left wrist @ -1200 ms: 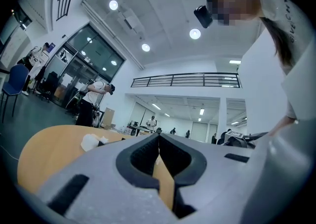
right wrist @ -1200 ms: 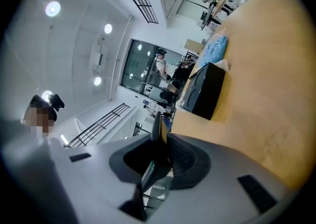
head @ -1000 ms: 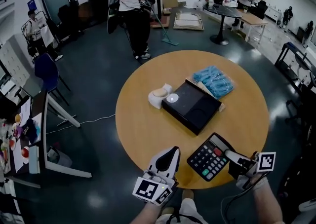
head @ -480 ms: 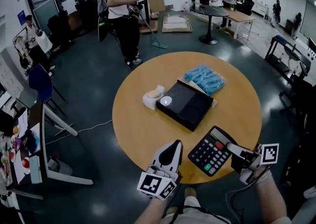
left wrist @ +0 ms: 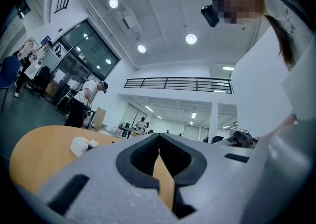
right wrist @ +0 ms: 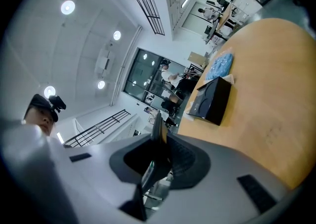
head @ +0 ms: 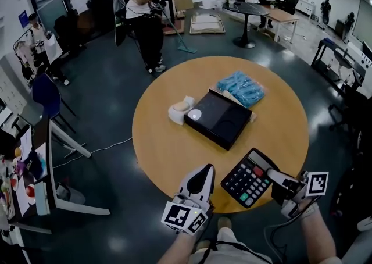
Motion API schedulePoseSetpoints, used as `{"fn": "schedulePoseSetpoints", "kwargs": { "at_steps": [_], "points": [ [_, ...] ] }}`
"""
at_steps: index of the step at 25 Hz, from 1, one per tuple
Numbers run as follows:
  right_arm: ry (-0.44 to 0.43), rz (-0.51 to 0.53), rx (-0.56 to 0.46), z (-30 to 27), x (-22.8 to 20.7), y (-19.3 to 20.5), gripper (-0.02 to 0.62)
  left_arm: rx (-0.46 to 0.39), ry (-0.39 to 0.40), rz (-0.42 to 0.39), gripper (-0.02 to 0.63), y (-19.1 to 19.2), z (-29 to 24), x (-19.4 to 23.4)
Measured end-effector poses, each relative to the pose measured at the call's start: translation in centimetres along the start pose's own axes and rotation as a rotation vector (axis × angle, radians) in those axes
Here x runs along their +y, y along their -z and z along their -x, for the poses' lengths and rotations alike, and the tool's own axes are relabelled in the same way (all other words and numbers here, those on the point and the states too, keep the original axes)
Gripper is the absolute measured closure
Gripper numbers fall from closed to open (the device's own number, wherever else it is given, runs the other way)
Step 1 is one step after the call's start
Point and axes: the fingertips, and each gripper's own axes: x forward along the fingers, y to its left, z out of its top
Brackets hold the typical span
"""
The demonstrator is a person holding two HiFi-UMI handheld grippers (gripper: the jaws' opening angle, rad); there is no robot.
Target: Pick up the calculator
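The black calculator (head: 247,182), with coloured keys, hangs tilted over the near edge of the round wooden table (head: 163,146). My right gripper (head: 272,178) is shut on its right end. In the right gripper view the calculator (right wrist: 157,129) shows edge-on, pinched between the dark pads. My left gripper (head: 203,172) hovers at the table's near edge, left of the calculator and apart from it. Its jaws (left wrist: 159,138) are shut with nothing between them.
A black box (head: 220,118) lies mid-table, with a blue plastic-wrapped bundle (head: 241,89) behind it and a white object (head: 180,111) at its left. A person with a mop (head: 142,13) stands on the floor beyond the table. Desks and chairs line the left side.
My right gripper has risen slightly with the calculator held in it. The left gripper has stayed where it was.
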Motion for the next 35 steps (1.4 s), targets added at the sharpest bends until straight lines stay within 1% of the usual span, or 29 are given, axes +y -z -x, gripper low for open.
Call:
{"fn": "schedulePoseSetpoints", "kwargs": {
  "at_steps": [5,17,22,28,35],
  "points": [
    [0.000,0.011,0.008,-0.2,0.0,0.3,0.525,0.000,-0.015,0.007,0.598,0.0,0.4,0.4],
    [0.023,0.013,0.012,-0.4,-0.2,0.9,0.525,0.001,-0.011,0.027,0.598,0.5,0.6,0.6],
    [0.055,0.002,0.002,0.1,-1.1,0.8,0.525,0.006,-0.008,0.029,0.598,0.9,0.2,0.4],
    [0.053,0.001,0.006,0.0,-1.5,1.0,0.525,0.016,-0.014,0.033,0.598,1.2,-0.1,0.5],
    [0.069,-0.041,0.009,0.2,-2.3,2.2,0.525,0.059,-0.008,0.046,0.598,3.0,0.0,0.4]
  ]
}}
